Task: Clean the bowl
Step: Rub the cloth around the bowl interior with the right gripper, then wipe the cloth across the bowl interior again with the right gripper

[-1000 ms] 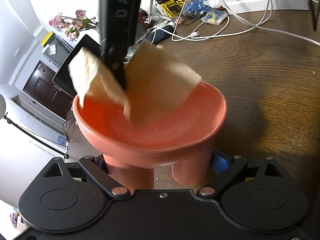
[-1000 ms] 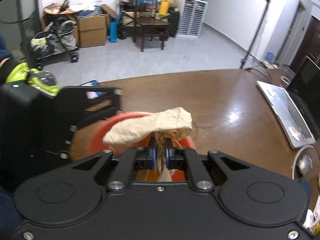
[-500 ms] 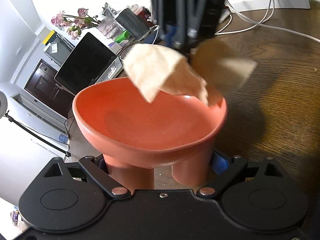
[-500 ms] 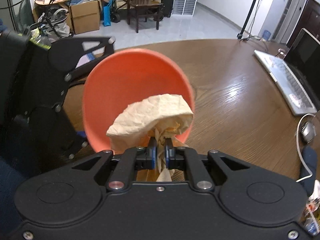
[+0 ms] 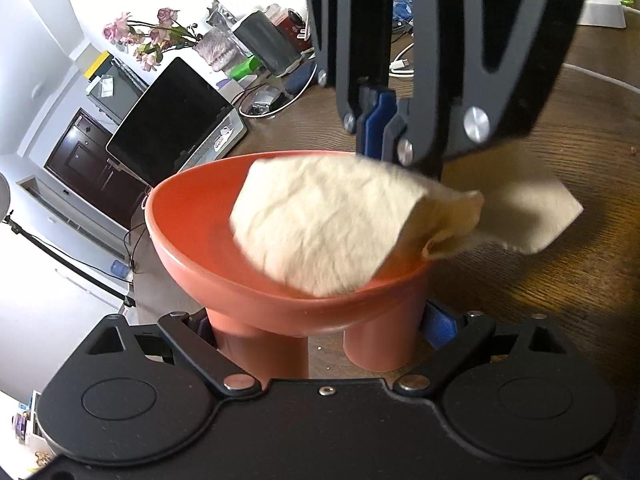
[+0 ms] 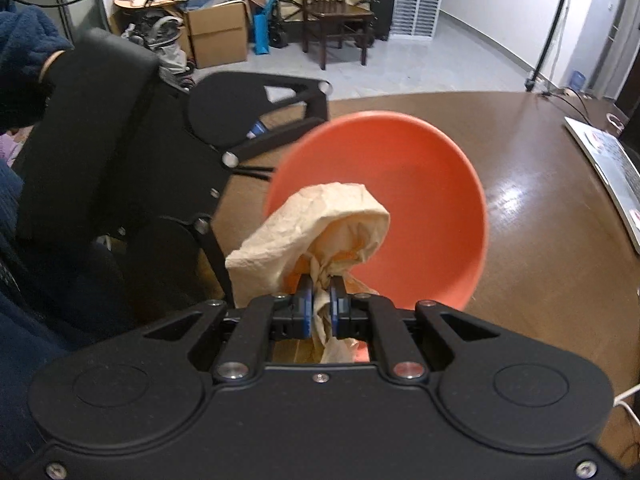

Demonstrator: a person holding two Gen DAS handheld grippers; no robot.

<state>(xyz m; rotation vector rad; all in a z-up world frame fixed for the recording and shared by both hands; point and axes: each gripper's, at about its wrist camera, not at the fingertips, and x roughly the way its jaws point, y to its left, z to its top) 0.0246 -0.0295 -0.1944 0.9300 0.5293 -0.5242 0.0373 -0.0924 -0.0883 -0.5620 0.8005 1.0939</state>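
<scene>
We hold the bowl (image 5: 256,280) by its legs in the wide left gripper (image 5: 320,332) above the surface (image 5: 560,280), the right gripper (image 6: 320,300) clamped on the cloth (image 6: 316,232) at its rim, where hard wiping could twist the bowl loose.

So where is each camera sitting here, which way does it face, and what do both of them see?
Left wrist: sits on the left gripper, looking forward and down at the orange footed bowl between its wide jaws; the right gripper comes in from above.
Right wrist: sits on the right gripper, looking down into the bowl across the wooden table; a blue sleeve shows at left.
Shared: the bowl, the crumpled paper towel and the laptop.
</scene>
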